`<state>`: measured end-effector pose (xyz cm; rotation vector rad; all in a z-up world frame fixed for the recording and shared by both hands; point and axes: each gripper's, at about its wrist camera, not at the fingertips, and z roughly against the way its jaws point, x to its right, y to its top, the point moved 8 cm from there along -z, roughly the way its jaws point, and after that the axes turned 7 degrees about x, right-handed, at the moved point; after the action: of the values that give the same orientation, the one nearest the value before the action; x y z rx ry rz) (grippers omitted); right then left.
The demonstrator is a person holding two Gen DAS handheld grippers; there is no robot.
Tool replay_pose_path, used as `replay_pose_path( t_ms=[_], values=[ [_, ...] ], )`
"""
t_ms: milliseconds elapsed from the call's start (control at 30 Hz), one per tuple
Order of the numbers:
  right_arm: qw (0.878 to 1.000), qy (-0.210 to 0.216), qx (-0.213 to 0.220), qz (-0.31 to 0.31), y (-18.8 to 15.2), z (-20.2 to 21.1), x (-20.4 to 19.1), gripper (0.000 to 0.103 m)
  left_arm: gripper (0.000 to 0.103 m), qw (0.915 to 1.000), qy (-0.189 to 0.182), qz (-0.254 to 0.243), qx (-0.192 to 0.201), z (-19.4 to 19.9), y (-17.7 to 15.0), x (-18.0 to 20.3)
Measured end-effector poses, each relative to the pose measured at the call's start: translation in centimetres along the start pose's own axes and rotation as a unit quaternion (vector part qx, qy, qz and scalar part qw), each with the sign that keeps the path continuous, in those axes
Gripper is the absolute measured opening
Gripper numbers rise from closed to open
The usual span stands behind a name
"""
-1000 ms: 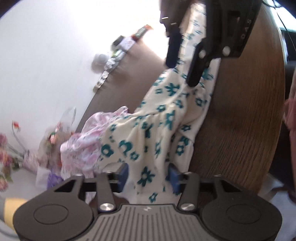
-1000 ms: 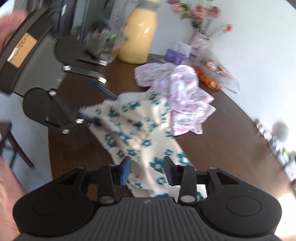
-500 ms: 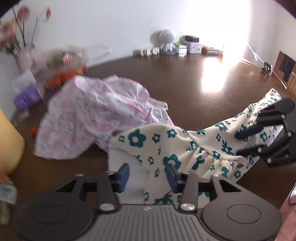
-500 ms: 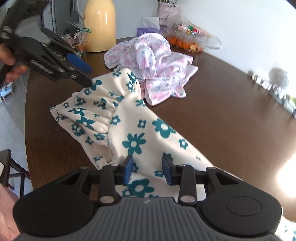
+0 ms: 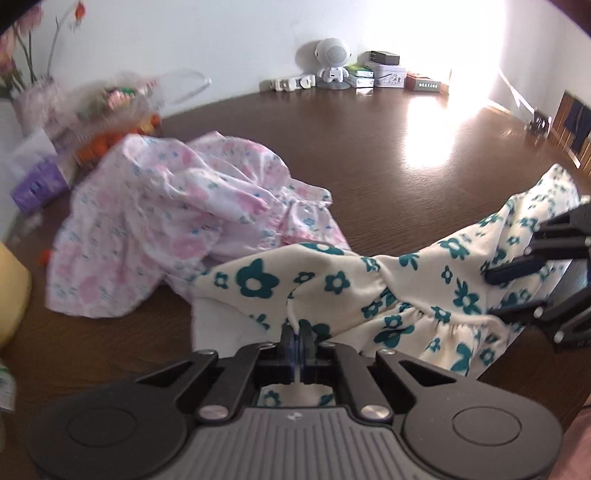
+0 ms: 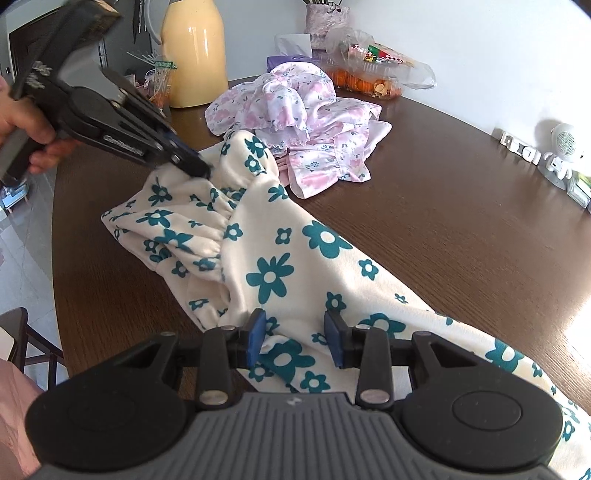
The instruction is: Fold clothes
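Cream garment (image 5: 388,295) with teal flowers lies stretched across the brown bench (image 5: 388,155), one gathered end bunched near the bench's edge and the rest running along it. The left claw (image 5: 298,341) is pinched tight on a fold of that cloth: in its own wrist view the blue pads meet with fabric squeezed between them, and in the right wrist view the same claw (image 6: 195,164) bites the gathered end while a hand grips its handle. The right claw (image 6: 295,341) stands with its blue pads apart, cloth lying between and beneath them but not clamped; from the left wrist view it shows at the right edge (image 5: 517,291), its two fingers spread over the patterned fabric.

Just beyond the cream piece, touching its far side, a pink-and-white floral garment (image 6: 295,118) sits crumpled in a heap on the bench. Behind that heap lie a clear plastic bag (image 6: 373,61) of packaged snacks and orange items, a purple tissue pack (image 5: 40,182), and a vase (image 6: 325,22) with flower stems. A pale yellow jug (image 6: 194,55) stands near the bench's far left corner in the right wrist view. Along the wall farther off are a small white robot-shaped figure (image 5: 332,62), a row of little white blocks (image 5: 288,83) and some stacked boxes (image 5: 386,74). Sunlight glares on the wood at the far end.
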<state>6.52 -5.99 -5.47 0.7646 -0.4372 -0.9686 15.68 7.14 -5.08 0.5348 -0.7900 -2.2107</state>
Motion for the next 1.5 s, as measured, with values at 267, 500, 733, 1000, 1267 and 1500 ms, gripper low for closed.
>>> replay_pose_path(
  t_ms=[267, 500, 733, 1000, 1267, 1500],
  values=[
    [1.0, -0.002, 0.003, 0.002, 0.0, 0.0, 0.0, 0.036, 0.007, 0.9975, 0.061, 0.037, 0.005, 1.7, -0.4, -2.8],
    [1.0, -0.013, 0.024, -0.005, 0.4, 1.6, -0.1, 0.037, 0.024, 0.996, -0.001, -0.038, 0.081, 2.1, 6.6, 2.9],
    [0.998, -0.064, 0.019, -0.008, -0.5, 3.8, 2.7, 0.038, 0.008, 0.9953, 0.024, -0.092, -0.014, -4.9, 7.0, 4.4],
    [0.996, -0.086, -0.004, -0.032, -2.7, 5.2, 6.6, 0.038, 0.01, 0.9972, 0.044, -0.048, -0.038, -4.7, 2.7, 1.3],
    [0.988, -0.14, 0.027, -0.06, -2.5, 9.9, 10.6, 0.044, 0.012, 0.996, 0.007, -0.07, 0.055, -0.1, 6.7, 7.0],
    [0.986, -0.153, -0.033, -0.053, -5.6, 8.6, 12.8, 0.043, 0.012, 0.9941, -0.014, -0.103, 0.029, -1.8, 5.5, 12.5]
  ],
)
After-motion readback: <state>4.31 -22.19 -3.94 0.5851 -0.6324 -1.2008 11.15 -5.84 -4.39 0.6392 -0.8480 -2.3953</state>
